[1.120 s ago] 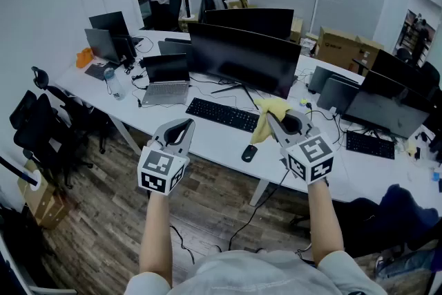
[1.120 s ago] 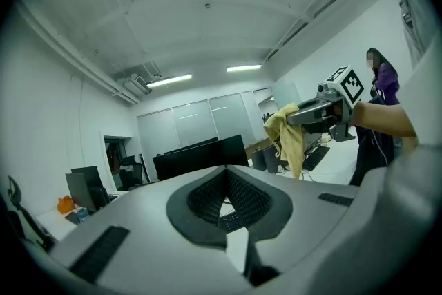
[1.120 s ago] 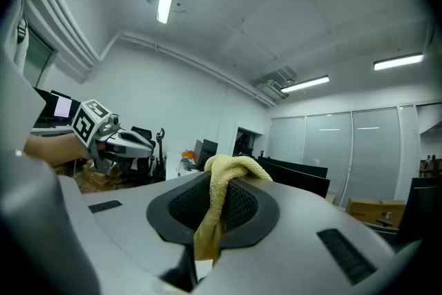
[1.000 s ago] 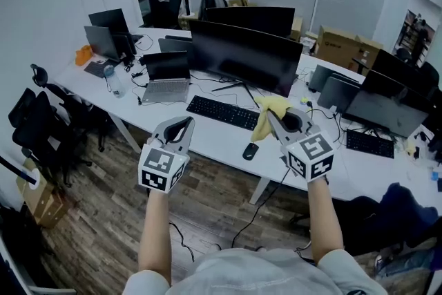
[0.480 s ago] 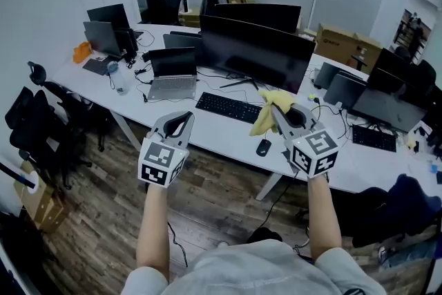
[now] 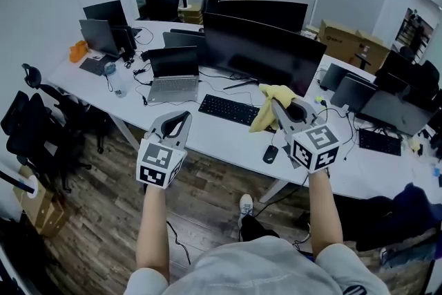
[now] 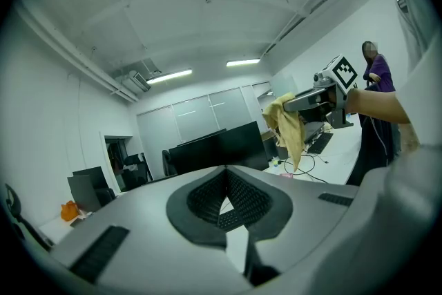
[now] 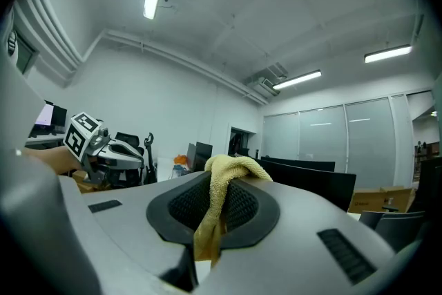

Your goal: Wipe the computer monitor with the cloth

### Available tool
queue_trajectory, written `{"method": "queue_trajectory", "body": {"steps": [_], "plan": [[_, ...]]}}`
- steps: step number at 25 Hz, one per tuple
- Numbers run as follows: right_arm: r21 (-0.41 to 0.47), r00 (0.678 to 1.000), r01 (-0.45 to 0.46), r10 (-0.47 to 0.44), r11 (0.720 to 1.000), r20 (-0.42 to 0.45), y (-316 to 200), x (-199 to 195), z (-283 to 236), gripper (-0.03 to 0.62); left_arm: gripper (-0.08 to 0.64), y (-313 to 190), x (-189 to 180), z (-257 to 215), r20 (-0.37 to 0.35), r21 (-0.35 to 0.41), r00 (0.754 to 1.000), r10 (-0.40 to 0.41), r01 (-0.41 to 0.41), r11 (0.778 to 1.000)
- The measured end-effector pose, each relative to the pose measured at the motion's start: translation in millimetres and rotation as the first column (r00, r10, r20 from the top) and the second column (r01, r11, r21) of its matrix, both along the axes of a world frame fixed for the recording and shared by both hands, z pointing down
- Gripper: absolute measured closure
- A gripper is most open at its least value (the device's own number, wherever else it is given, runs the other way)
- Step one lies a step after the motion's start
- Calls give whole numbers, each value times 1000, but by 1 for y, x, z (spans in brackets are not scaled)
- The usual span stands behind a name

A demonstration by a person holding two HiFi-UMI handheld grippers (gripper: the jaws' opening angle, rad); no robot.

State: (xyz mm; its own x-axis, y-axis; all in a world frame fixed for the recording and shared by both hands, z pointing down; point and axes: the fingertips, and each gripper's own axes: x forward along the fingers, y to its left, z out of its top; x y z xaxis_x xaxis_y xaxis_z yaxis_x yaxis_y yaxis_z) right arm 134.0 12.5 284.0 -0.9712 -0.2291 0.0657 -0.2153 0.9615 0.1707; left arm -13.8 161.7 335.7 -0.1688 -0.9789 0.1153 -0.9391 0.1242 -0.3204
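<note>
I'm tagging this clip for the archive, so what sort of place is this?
Most likely an open-plan office: a long white desk carries a large monitor, a laptop and a keyboard, with office chairs alongside.

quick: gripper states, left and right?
Left gripper: shut, nothing between the jaws.
Right gripper: shut on the yellow cloth.

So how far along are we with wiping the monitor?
Done: the yellow cloth is picked up, pinched in the right gripper. In hand: it hangs in the air in front of the big monitor, clear of it. Left: reach the screen and wipe it; no contact yet. The left gripper is shut and empty.
</note>
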Motion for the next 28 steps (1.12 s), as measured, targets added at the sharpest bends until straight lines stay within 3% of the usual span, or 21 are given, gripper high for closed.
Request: {"method": "queue_trajectory", "body": {"steps": [9, 19, 28], "plan": [[-6, 999, 33, -33, 999, 22, -96, -67, 4, 537, 541, -99, -58, -2, 24, -26, 1000, -16, 17, 1000], [7, 995, 94, -95, 996, 23, -228, -121, -5, 537, 540, -242, -117, -29, 29, 20, 997, -77, 77, 997], [23, 997, 78, -78, 997, 16, -292, -158, -3, 537, 540, -315, -149, -12, 20, 1, 999, -45, 45, 999]]}}
